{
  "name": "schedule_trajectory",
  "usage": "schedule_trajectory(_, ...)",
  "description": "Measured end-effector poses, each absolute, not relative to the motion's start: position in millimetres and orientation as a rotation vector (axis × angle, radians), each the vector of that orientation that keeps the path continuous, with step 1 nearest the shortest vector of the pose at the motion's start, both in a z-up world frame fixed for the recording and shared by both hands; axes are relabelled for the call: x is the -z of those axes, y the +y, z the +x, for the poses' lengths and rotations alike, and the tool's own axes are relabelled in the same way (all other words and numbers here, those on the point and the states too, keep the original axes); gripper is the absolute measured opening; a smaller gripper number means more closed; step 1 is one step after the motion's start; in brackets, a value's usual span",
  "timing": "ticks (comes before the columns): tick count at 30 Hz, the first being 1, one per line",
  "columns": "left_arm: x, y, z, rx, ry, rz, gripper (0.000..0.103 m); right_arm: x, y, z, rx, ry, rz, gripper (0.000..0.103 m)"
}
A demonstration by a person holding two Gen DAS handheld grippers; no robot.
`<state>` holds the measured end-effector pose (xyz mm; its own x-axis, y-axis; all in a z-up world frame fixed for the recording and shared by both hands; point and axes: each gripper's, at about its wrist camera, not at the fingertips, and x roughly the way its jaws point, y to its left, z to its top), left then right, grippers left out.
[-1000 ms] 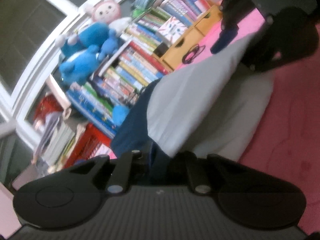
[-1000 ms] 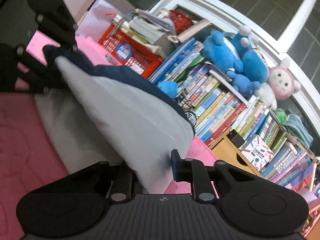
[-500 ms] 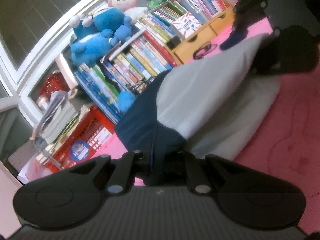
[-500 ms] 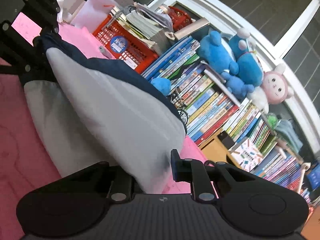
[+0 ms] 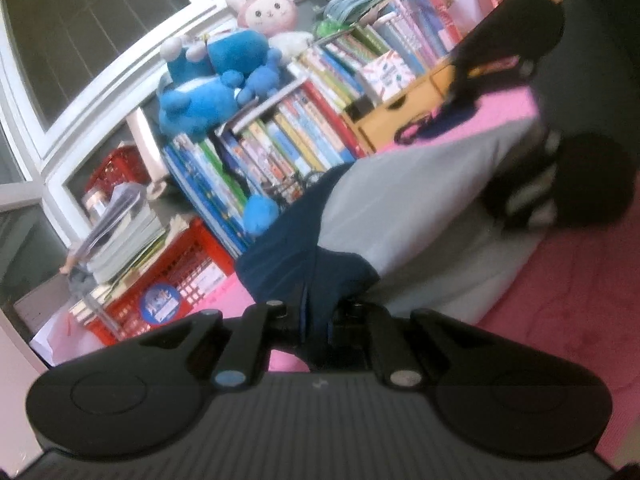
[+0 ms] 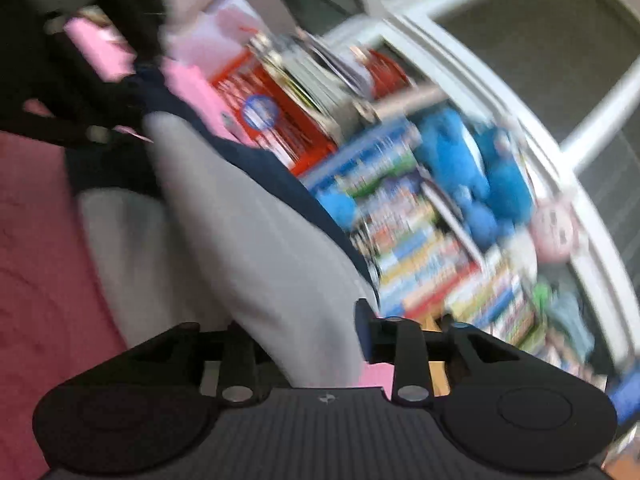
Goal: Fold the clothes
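Between both tongs hangs the garment [image 5: 404, 200]: left tongs [image 5: 316, 316] pinch navy, right tongs [image 6: 304, 332] pinch grey.

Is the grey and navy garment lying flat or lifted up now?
Lifted: both grippers, left gripper and right gripper, pinch the garment above the pink mat.

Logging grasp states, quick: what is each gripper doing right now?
Left gripper: closed on the navy edge of the garment.
Right gripper: closed on the garment's grey part.
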<state>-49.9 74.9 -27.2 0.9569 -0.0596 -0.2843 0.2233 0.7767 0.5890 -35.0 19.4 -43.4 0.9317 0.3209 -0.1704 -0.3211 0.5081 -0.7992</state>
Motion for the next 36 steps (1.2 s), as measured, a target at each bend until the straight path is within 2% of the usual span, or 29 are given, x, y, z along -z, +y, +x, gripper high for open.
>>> schedule_trajectory(2,20.6,79.1,-52.9,0.174,0.256,0.643,0.008,46.7,37.3,-41.9,-0.426,-0.057,-1.025,0.039)
schedule_trajectory(4,13.5,86.8,-56.7,0.206,0.258,0.618,0.009,50.6,56.5,-45.5,-0.467,-0.118,-1.09,0.044)
schedule_trajectory(8,-2.6,114.2,-64.2,0.302,0.31,0.486,0.009,57.5,91.0,-42.6,-0.517,-0.218,-1.211,0.043)
schedule_trajectory(10,-10.9,134.3,-67.7,0.356,0.335,0.382,0.01,58.9,103.0,-39.2,-0.539,-0.227,-1.249,0.025)
schedule_trajectory(13,-22.8,173.6,-66.5,0.408,0.376,0.156,0.015,57.7,112.1,-36.9,-0.556,-0.19,-1.238,0.009)
schedule_trajectory(15,-27.4,208.4,-50.0,0.423,0.448,-0.102,0.028,60.6,111.0,-38.9,-0.546,-0.203,-1.244,0.008)
schedule_trajectory(19,-12.1,265.1,3.2,0.528,0.597,-0.601,0.037,65.3,105.9,-43.9,-0.524,-0.247,-1.256,0.008)
schedule_trajectory(24,14.8,269.6,54.3,0.633,0.656,-0.811,0.067,63.6,103.2,-43.2,-0.501,-0.281,-1.261,0.008)
schedule_trajectory(27,33.6,270.8,81.8,0.658,0.699,-0.974,0.07,64.6,103.6,-40.8,-0.498,-0.293,-1.274,0.008)
schedule_trajectory(28,38.0,269.8,89.5,0.657,0.715,-1.002,0.069,64.9,103.7,-40.0,-0.497,-0.296,-1.278,0.008)
schedule_trajectory(29,40.9,268.1,95.8,0.65,0.73,-1.01,0.058,65.3,103.7,-39.3,-0.496,-0.3,-1.283,0.008)
schedule_trajectory(30,43.8,266.3,102.2,0.643,0.745,-1.019,0.025,66.1,103.3,-38.8,-0.496,-0.306,-1.288,0.008)
schedule_trajectory(31,44.3,263.6,105.7,0.632,0.753,-1.003,0.016,66.9,102.6,-38.2,-0.494,-0.312,-1.292,0.008)
schedule_trajectory(33,41.3,257.7,107.7,0.61,0.75,-0.943,0.012,68.7,101.2,-37.1,-0.489,-0.326,-1.302,0.008)
schedule_trajectory(36,41.5,260.6,108.7,0.616,0.737,-0.945,0.014,71.6,98.0,-36.4,-0.491,-0.352,-1.326,0.008)
